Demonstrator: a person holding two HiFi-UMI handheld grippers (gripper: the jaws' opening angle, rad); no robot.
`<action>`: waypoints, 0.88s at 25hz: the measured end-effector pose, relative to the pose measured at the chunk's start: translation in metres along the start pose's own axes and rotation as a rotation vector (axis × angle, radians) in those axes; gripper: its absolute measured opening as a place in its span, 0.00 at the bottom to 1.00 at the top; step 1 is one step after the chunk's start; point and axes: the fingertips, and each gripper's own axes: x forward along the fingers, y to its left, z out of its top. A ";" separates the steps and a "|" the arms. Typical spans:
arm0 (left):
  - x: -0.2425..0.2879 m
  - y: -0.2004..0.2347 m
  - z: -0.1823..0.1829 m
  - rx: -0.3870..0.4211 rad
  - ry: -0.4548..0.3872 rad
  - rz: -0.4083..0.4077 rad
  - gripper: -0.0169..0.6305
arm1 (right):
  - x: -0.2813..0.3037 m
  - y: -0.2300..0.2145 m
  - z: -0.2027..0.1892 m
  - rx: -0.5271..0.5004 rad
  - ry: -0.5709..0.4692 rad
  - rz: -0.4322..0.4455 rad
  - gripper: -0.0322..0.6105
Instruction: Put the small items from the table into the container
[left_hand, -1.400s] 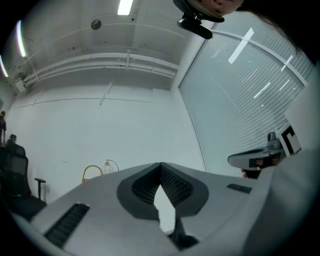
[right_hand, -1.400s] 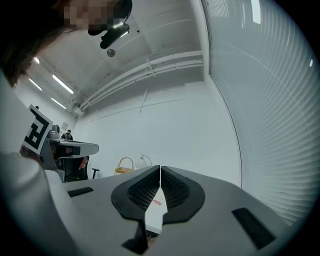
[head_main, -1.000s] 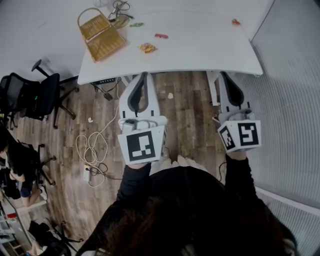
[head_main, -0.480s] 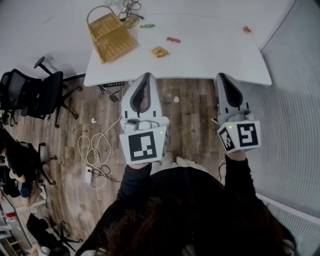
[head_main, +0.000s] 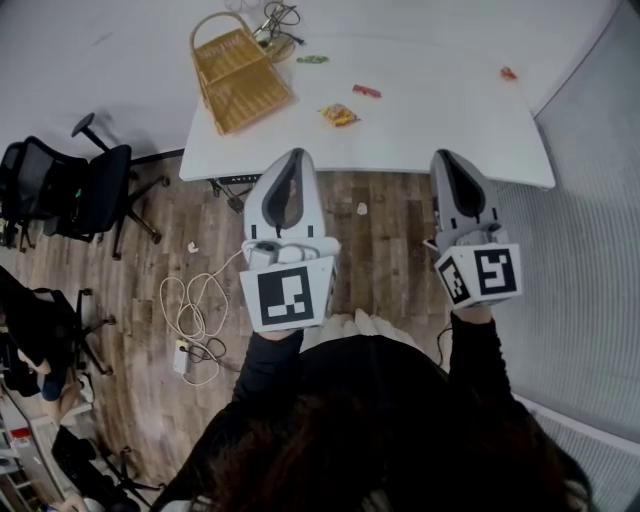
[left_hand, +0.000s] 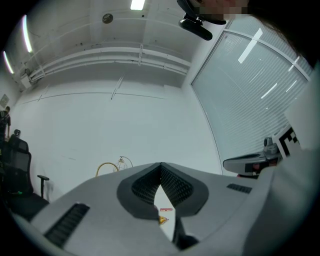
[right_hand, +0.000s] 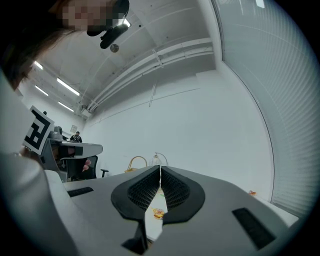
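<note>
A white table (head_main: 430, 130) stands ahead of me. On it lie a yellow wicker basket (head_main: 240, 65), a green sweet (head_main: 312, 59), a red wrapper (head_main: 366, 91), a yellow-orange packet (head_main: 339, 115) and a small red item (head_main: 509, 72) far right. My left gripper (head_main: 290, 156) is shut and empty, its tips just short of the table's near edge. My right gripper (head_main: 447, 156) is also shut and empty, at the same edge. Past the left gripper (left_hand: 160, 167) I see the packet (left_hand: 162, 219) and the red wrapper (left_hand: 166, 209). The right gripper (right_hand: 160, 169) shows the packet (right_hand: 158, 213) and basket (right_hand: 135, 162).
A tangle of cables (head_main: 275, 15) lies behind the basket. Black office chairs (head_main: 85, 190) stand left of the table. A white cord and power strip (head_main: 190, 315) lie on the wooden floor. A wall of blinds (head_main: 590, 250) runs along the right.
Both grippers have travelled forward toward the table, side by side. The table, basket and small items sit lower and nearer in the head view. Both pairs of jaws stay shut.
</note>
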 end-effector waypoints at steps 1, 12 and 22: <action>0.000 0.004 -0.001 -0.001 -0.001 0.000 0.03 | 0.004 0.003 -0.001 0.000 0.001 0.001 0.09; 0.002 0.033 -0.009 -0.008 0.006 0.002 0.03 | 0.033 0.024 -0.010 -0.014 0.020 0.023 0.09; 0.025 0.047 -0.020 0.000 0.017 0.036 0.03 | 0.072 0.020 -0.026 0.003 0.033 0.072 0.09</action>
